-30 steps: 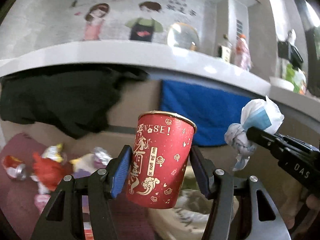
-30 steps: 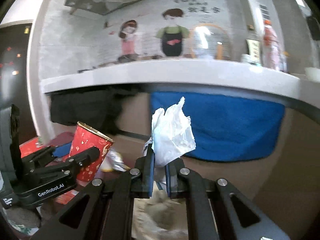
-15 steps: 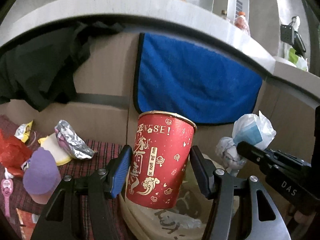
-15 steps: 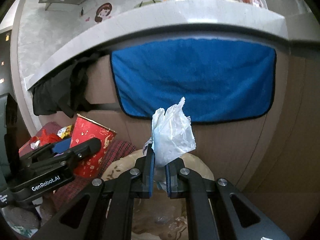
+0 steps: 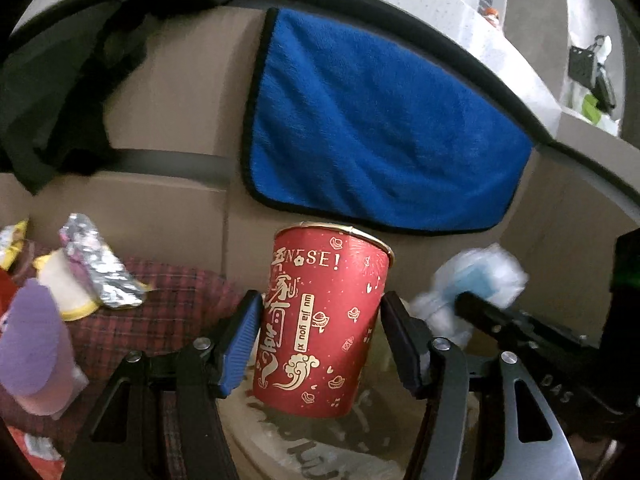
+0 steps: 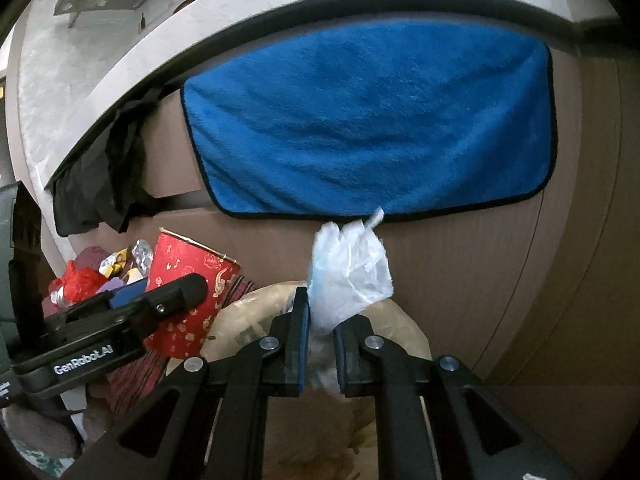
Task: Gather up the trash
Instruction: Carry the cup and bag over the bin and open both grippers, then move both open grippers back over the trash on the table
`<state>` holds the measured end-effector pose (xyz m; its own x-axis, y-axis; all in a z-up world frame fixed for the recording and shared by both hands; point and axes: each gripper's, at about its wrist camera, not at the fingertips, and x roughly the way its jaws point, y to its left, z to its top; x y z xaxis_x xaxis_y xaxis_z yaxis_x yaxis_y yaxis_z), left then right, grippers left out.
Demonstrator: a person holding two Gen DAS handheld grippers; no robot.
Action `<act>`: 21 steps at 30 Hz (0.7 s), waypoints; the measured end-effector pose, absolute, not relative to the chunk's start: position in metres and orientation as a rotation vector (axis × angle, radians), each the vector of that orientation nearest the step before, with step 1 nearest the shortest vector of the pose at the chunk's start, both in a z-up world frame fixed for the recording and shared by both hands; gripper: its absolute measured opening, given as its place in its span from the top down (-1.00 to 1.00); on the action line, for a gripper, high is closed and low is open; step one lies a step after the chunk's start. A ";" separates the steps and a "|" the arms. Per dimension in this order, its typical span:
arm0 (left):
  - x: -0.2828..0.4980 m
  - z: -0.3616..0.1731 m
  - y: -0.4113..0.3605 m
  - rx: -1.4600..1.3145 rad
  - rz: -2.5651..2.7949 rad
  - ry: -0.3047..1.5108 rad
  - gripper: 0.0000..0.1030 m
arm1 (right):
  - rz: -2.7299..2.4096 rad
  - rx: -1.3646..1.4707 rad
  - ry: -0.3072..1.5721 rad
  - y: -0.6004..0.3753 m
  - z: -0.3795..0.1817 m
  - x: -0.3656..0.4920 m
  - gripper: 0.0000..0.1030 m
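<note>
— how far along was the collecting, from where you stood?

— partway, i'd judge. both pieces were already up off the floor and held over the mouth of the pale trash bag (image 6: 256, 312), but neither had dropped in. off to the side, on the checked red cloth (image 5: 160, 320), a foil wrapper (image 5: 100, 272), a purple cap-shaped thing (image 5: 32, 344) and some red crumpled bits (image 6: 78, 282) were still waiting.

— what was each hand doing?

— the left hand-held gripper (image 5: 320, 336) had the red paper cup (image 5: 324, 332) between its pads. its jaws had just been opening: the blue pad sat right at the cup's side, and a slim gap showed on the other, so i took the cup as being let go. the right hand-held gripper (image 6: 320, 352) had the white crumpled plastic wad (image 6: 348, 272) standing up between its fingers. those jaws had just been opening too, spread a little with the wad's tail loose between them, no longer pinched.

— and how did the cup sit?

— nearly upright, mouth up, base down toward the bag, its long axis leaning a touch so the rim tipped to the right in the left camera. the wad's longer side ran up and down, its bulk above the fingers.
</note>
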<state>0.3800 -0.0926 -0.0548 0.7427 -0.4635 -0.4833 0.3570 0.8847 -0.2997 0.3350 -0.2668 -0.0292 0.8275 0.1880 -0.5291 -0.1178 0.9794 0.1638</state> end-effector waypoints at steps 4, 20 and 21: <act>0.385 -0.054 -0.087 -0.217 -0.492 0.609 -0.25 | 0.138 0.138 0.565 -0.271 -0.030 0.333 0.40; 0.392 -0.057 -0.068 -0.283 -0.595 0.781 -0.27 | 0.035 0.124 0.531 -0.275 -0.005 0.297 0.40; 0.391 -0.059 -0.069 -0.262 -0.594 0.794 -0.27 | 0.034 0.121 0.530 -0.274 -0.004 0.295 0.40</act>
<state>0.3914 -0.0688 -0.0590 0.5498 -0.5905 -0.5907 0.4003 0.8070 -0.4341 0.2949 -0.2740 -0.0039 0.8624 0.0632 -0.5022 -0.0005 0.9923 0.1240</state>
